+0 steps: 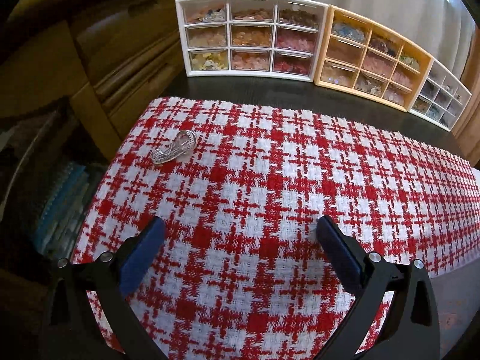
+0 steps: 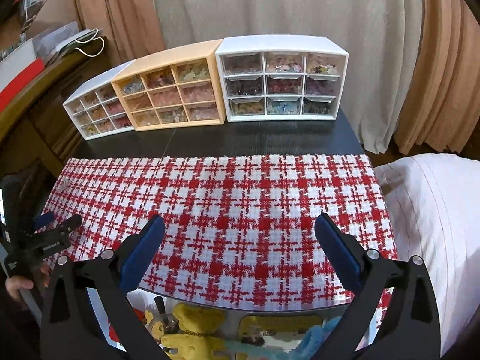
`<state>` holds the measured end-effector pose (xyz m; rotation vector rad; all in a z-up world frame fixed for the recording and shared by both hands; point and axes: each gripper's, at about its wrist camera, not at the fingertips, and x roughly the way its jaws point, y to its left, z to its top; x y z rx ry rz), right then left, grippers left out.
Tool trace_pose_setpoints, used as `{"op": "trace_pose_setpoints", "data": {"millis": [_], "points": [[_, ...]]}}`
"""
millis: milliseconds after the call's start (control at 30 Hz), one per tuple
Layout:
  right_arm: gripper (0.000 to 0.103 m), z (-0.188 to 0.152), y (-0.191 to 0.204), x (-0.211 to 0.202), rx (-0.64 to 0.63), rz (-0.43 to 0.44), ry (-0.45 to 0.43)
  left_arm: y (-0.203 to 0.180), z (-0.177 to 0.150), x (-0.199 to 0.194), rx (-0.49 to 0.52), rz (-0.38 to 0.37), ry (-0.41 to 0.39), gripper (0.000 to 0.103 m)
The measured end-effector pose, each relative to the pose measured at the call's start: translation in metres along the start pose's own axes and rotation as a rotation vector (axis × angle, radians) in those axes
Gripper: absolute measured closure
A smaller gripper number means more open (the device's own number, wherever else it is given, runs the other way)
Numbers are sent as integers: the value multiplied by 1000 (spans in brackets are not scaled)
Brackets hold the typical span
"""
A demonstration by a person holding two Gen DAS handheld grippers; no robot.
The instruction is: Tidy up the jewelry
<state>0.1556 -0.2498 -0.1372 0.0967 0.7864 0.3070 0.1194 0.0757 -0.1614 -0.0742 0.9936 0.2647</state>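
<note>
A silver openwork jewelry piece (image 1: pixel 175 147) lies on the red-and-white checked cloth (image 1: pixel 270 180), near its far left corner. My left gripper (image 1: pixel 240 225) hovers open over the cloth, nearer than the piece and to its right, with nothing between its blue pads. The right gripper (image 2: pixel 240 223) is also open and empty, above the cloth's (image 2: pixel 228 198) near edge. At the left edge of the right wrist view, a hand (image 2: pixel 18 285) holds the left gripper (image 2: pixel 61 220). I cannot make out the silver piece in that view.
Three nine-drawer organizers full of coloured beads stand in a row on the dark table behind the cloth: white (image 2: pixel 99 111), orange (image 2: pixel 174 90), white (image 2: pixel 282 81). A white pillow (image 2: pixel 435 225) lies to the right. Wooden furniture (image 1: pixel 90 60) stands left. Plush toys (image 2: pixel 192 330) lie under the table.
</note>
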Motion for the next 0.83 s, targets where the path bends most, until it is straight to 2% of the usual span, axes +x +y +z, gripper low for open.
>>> {"op": "trace_pose_setpoints", "data": {"millis": [333,367,433,467,533,833], "points": [[7,2,8,17,-41,-2,44,2,-1,-1,-1,0,-1,3],[7,2,8,17,-39,0,36,2,0,-1,-1,-1,-1,3],[7,-6,10,13,-75,-42,-71,2,0,-1,-1,-1,-1,3],[7,-13,13,16,-100,-60,-74,2,0,0,-1,-1,-1,3],[7,-15,10,18,-67,-14,-64,2,-1,0,-1,-1,-1,3],[7,-9,7,21,-46,-6,-49,2,-1,-1,0,-1,-1,3]]}}
